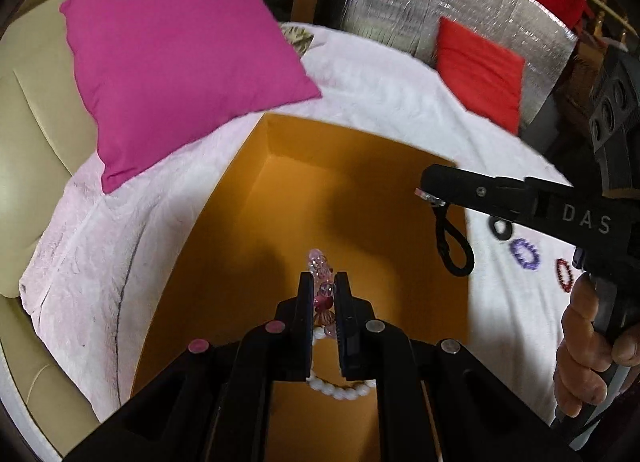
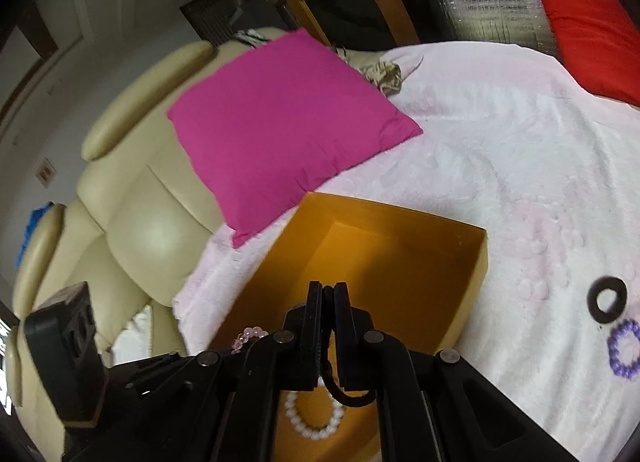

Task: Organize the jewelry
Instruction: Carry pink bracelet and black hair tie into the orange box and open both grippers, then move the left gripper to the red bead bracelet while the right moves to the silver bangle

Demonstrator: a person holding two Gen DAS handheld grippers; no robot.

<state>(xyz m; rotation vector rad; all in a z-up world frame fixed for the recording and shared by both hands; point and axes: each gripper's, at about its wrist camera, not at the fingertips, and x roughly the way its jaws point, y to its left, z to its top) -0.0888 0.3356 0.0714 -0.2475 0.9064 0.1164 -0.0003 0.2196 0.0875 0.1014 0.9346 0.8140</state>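
Observation:
An open orange box [image 1: 360,190] sits on a white-pink blanket [image 1: 380,78]; it also shows in the right wrist view [image 2: 400,246]. My left gripper [image 1: 324,282] is shut on a pink bead bracelet [image 1: 322,286] and holds it over the box. A white bead bracelet [image 1: 340,390] lies on the box floor, also seen in the right wrist view [image 2: 316,414]. My right gripper [image 2: 329,294] is shut on a black cord bracelet [image 2: 348,396], which hangs over the box's right side [image 1: 454,246]. The pink bracelet also shows in the right wrist view [image 2: 248,336].
A black ring [image 2: 608,294], a purple bead bracelet [image 2: 624,348] and a dark red one [image 1: 565,274] lie on the blanket right of the box. A magenta pillow [image 1: 176,66] lies behind the box, a red pillow [image 1: 480,70] at the back right, a beige headboard [image 2: 132,214] on the left.

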